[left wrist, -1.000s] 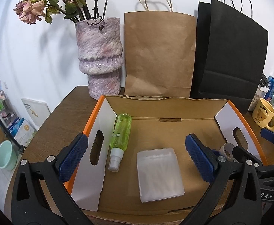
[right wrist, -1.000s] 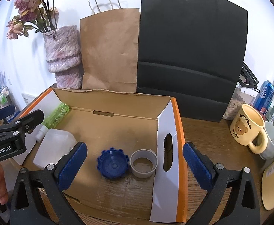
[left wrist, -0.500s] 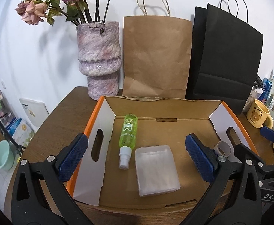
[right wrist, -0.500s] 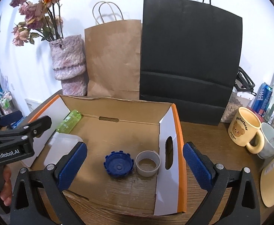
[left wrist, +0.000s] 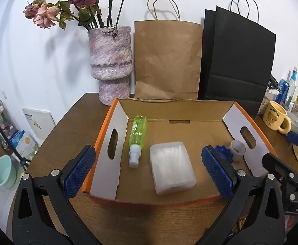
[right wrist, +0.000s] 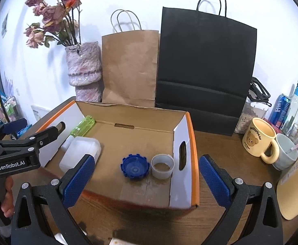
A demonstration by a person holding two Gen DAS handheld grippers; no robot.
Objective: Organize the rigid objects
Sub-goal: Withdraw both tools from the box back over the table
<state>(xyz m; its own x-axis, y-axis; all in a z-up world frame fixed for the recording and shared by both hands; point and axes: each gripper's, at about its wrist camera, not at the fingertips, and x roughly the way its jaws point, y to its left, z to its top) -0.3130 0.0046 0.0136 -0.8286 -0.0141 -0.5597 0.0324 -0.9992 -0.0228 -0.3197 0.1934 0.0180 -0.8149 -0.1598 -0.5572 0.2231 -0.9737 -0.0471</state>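
Note:
An open cardboard box (left wrist: 179, 106) with orange edges sits on the wooden table; it also shows in the right wrist view (right wrist: 128, 112). Inside lie a green spray bottle (left wrist: 137, 135), a clear plastic case (left wrist: 172, 164), a blue ridged cap (right wrist: 135, 165) and a small grey cup (right wrist: 162, 165). My left gripper (left wrist: 149, 171) is open and empty, hovering at the box's near edge. My right gripper (right wrist: 146, 180) is open and empty, in front of the box's right part.
A mottled pink vase (left wrist: 111, 61) with dried roses, a brown paper bag (left wrist: 167, 59) and a black paper bag (left wrist: 236, 61) stand behind the box. A yellow bear mug (right wrist: 259, 137), a grey cup (right wrist: 285, 153), a can and bottles sit right.
Both grippers have pulled back and up from the box, so the box and its contents look farther away. Nothing in the box has moved.

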